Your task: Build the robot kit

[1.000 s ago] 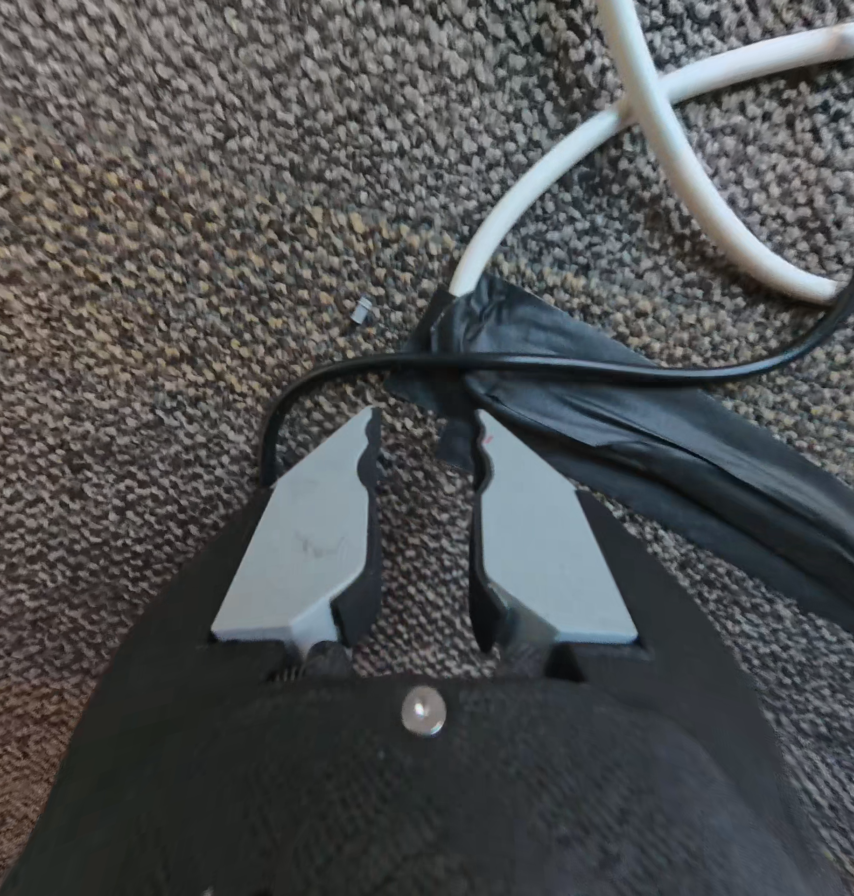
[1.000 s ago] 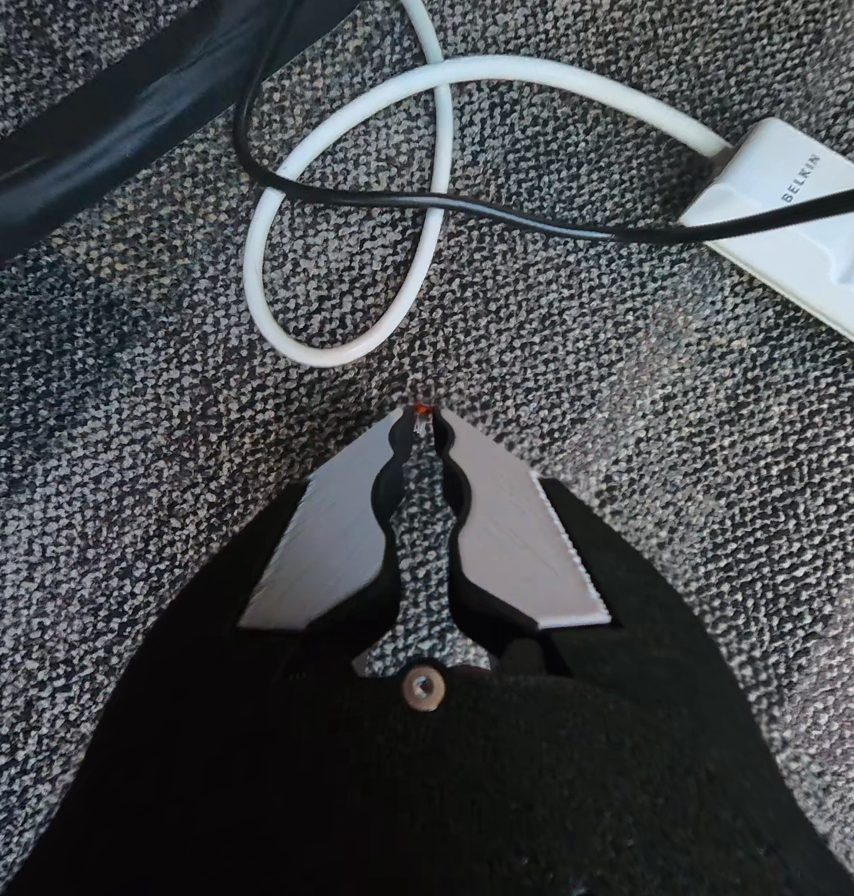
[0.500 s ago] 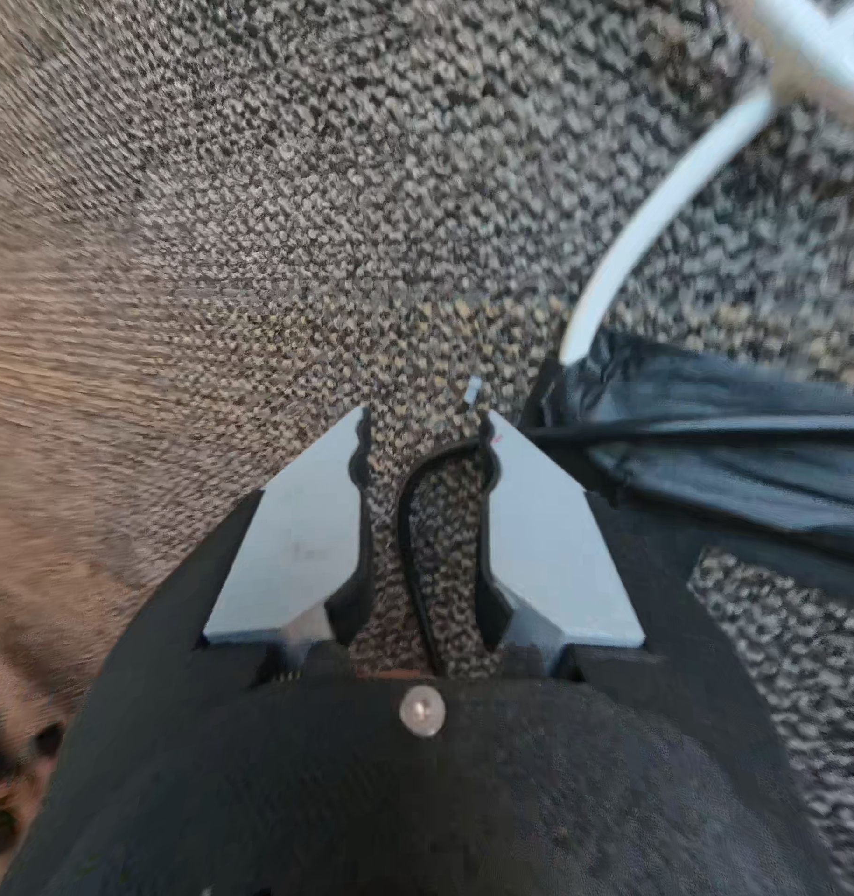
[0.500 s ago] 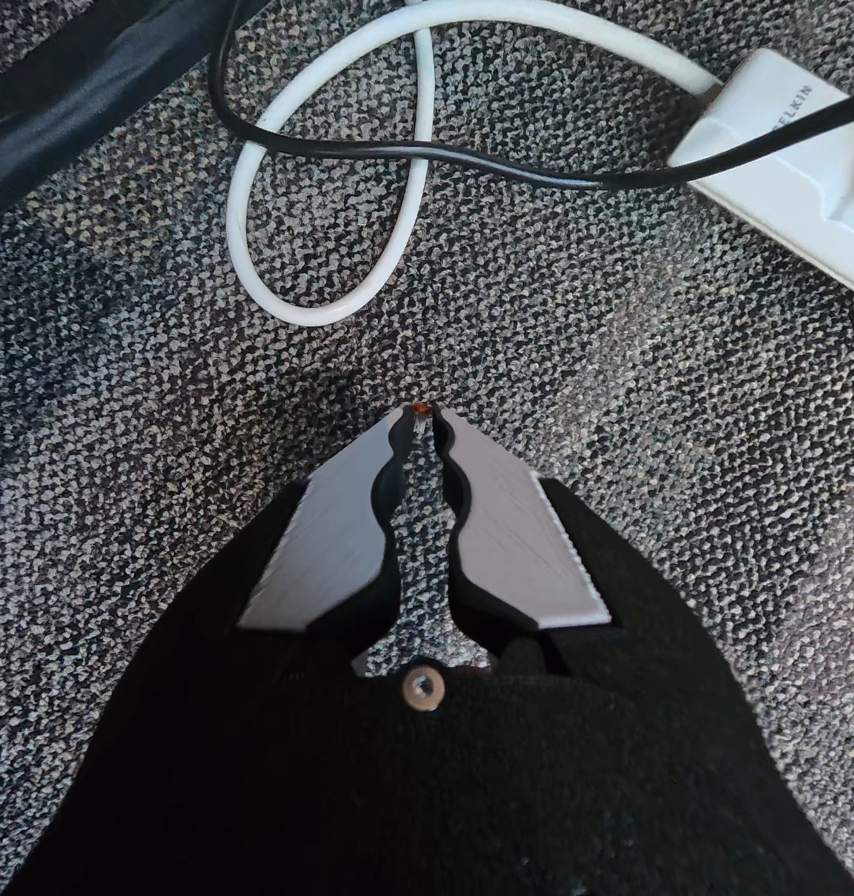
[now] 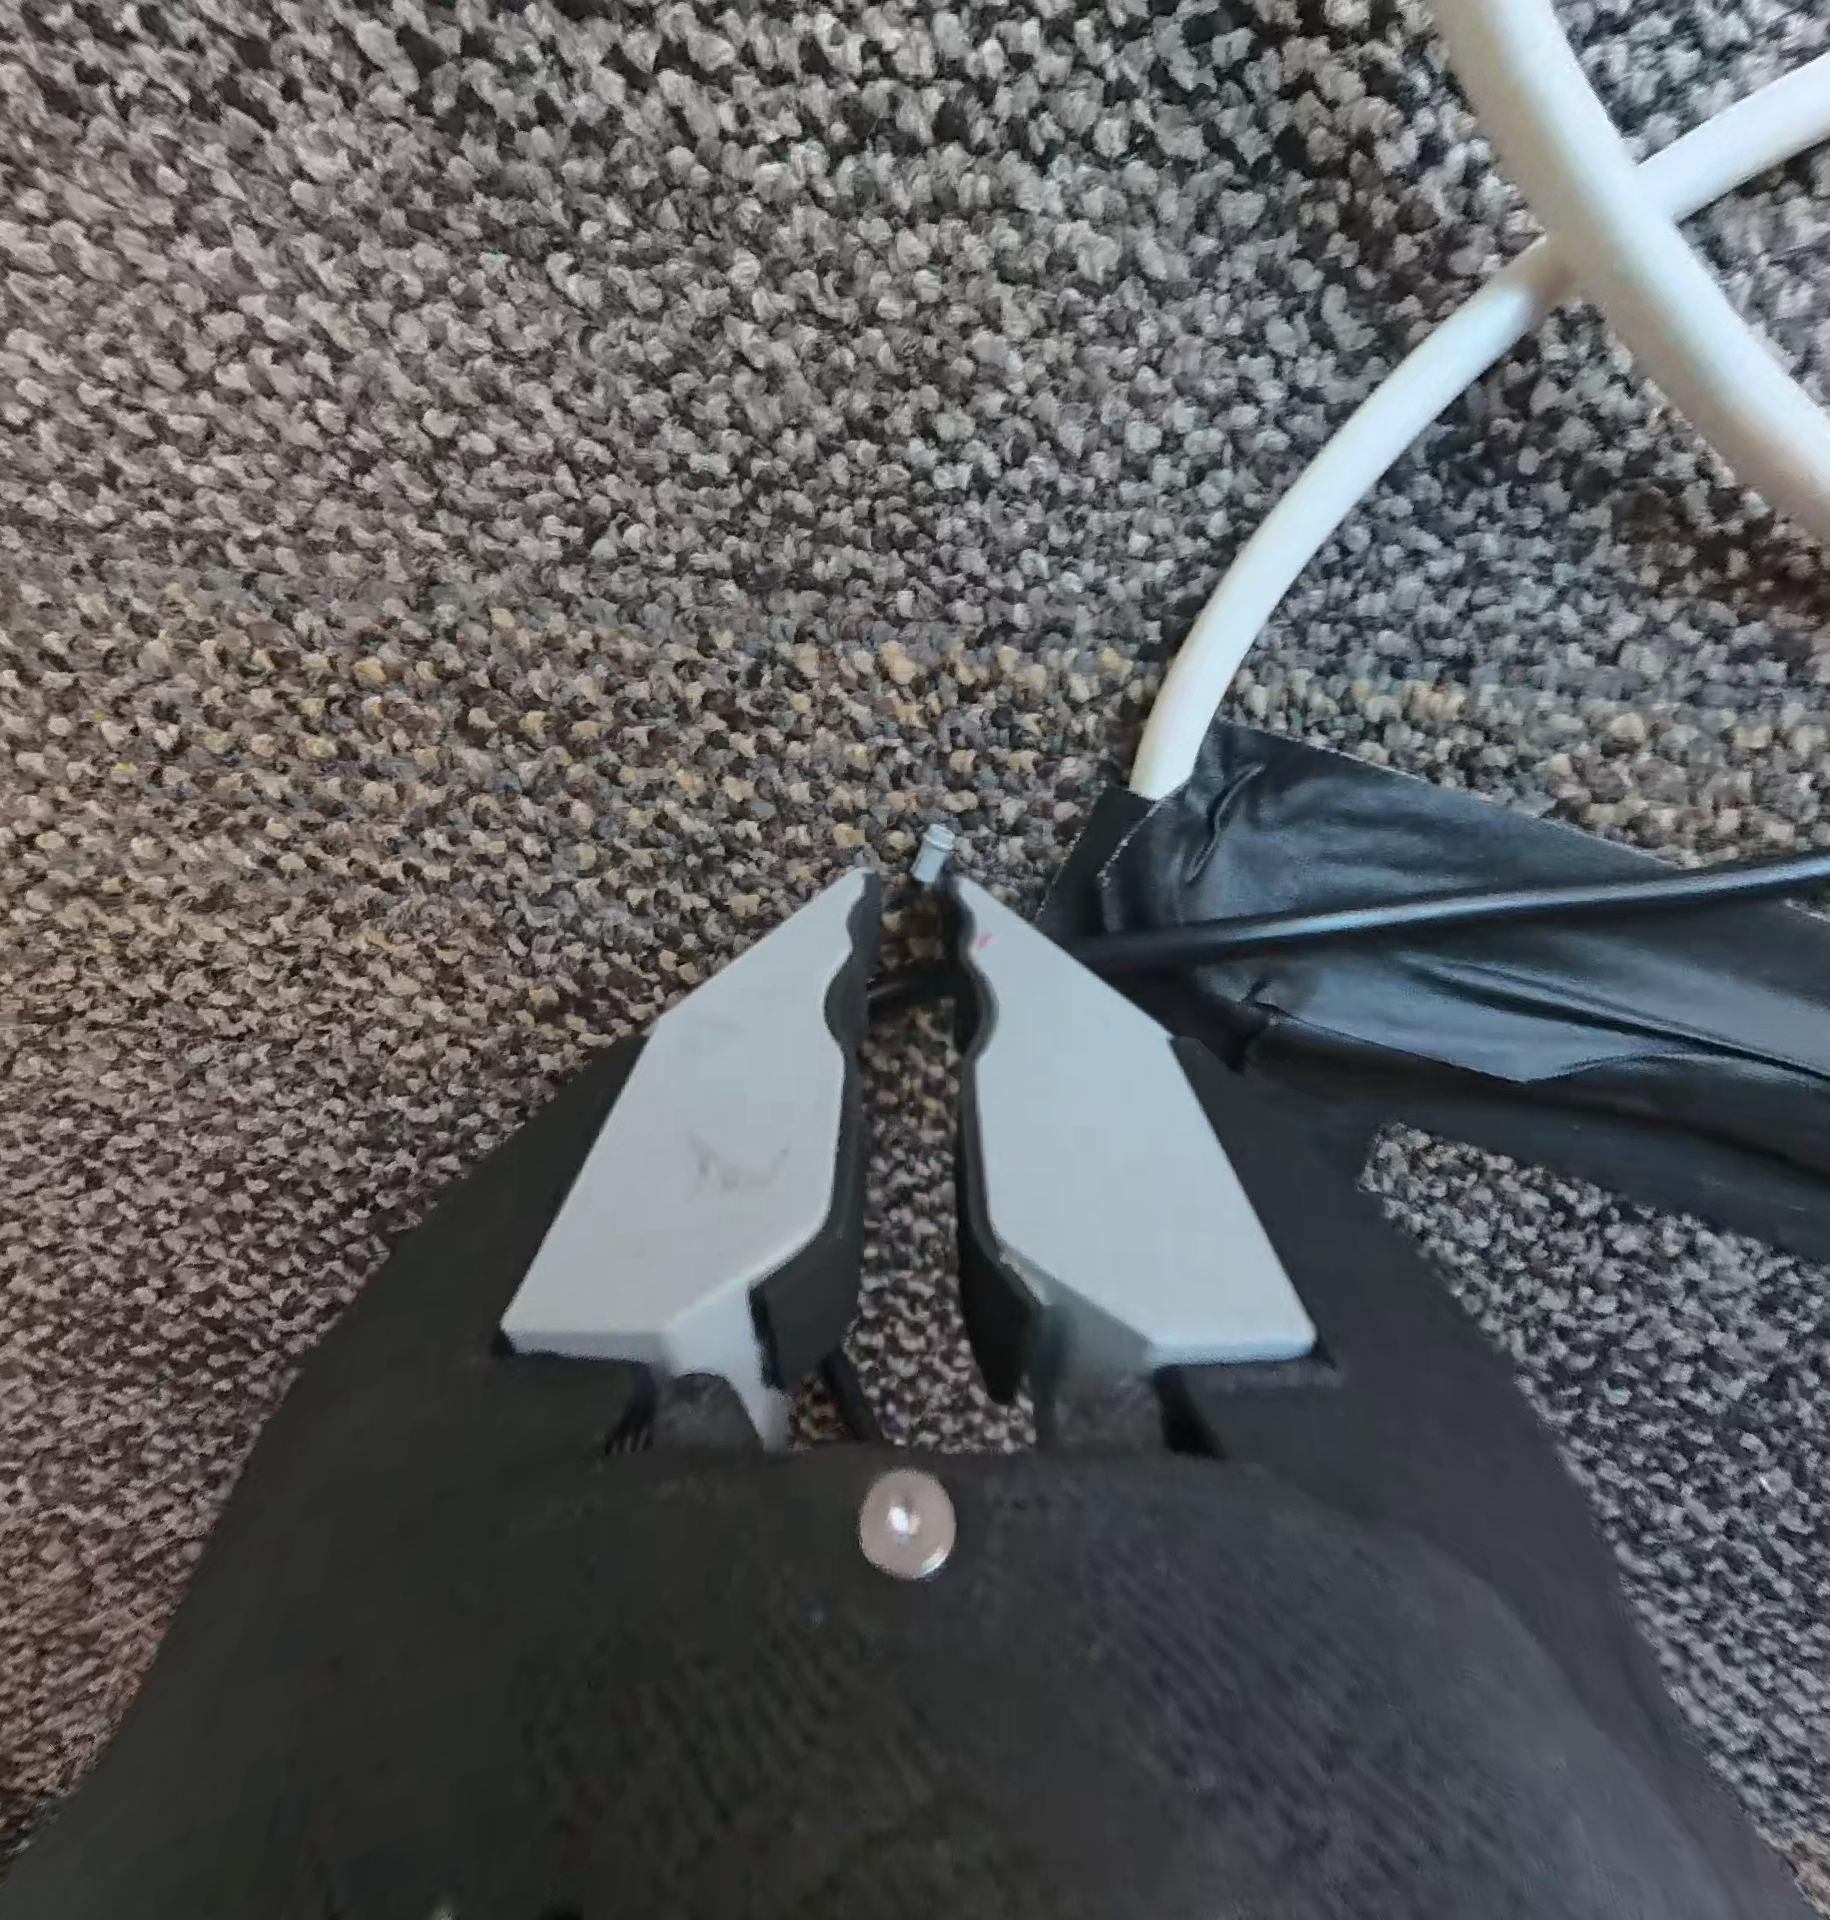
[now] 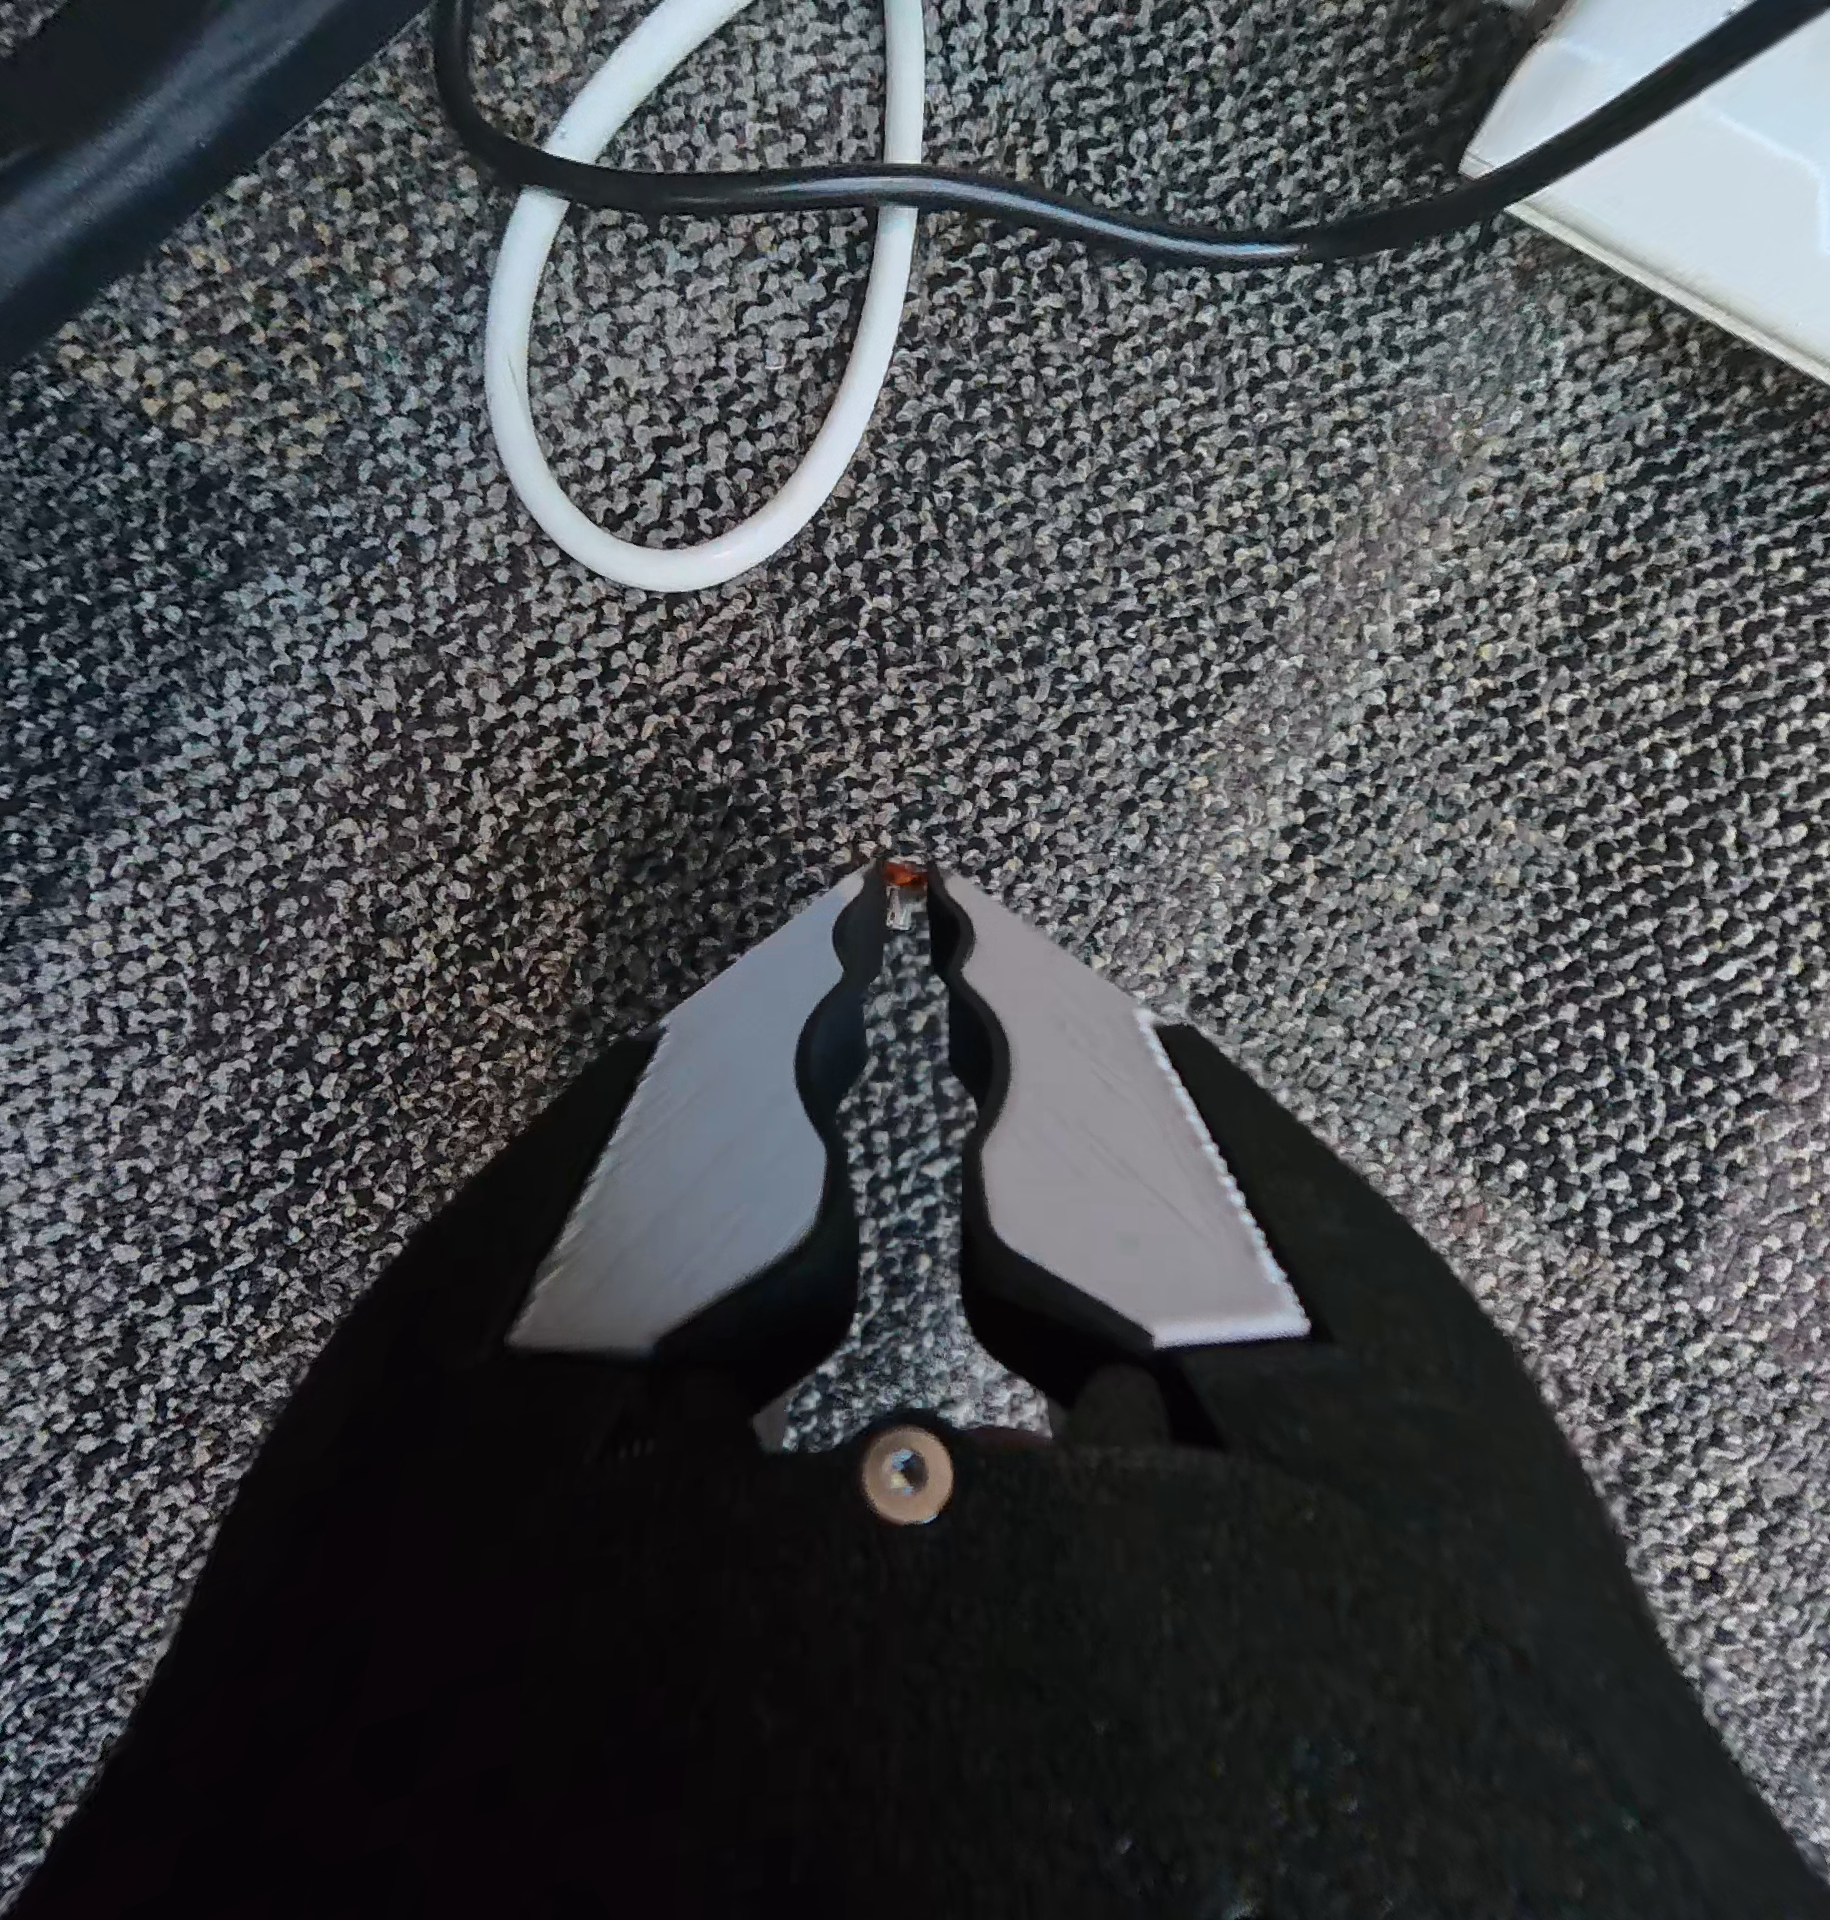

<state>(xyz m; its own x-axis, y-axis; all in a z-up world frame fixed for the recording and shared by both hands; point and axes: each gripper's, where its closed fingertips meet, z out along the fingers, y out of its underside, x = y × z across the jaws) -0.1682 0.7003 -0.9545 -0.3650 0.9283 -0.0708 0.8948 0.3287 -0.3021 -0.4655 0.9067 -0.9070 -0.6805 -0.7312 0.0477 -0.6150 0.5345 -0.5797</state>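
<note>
Left tool (image 5: 909,883) is pinched narrow on a thin black cable (image 5: 1410,914) at frame centre; right tool (image 6: 906,883) grips a small orange-tipped piece (image 6: 903,878), lifted off the grey carpet (image 6: 1306,727).

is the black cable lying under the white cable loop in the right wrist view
No, the black cable runs over both strands of the white cable loop on the carpet.

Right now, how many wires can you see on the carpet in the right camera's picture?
2. A white cable makes a loop ahead of the right gripper. A thin black cable lies across the loop's top toward the white power strip. More may hide under the black tape.
</note>
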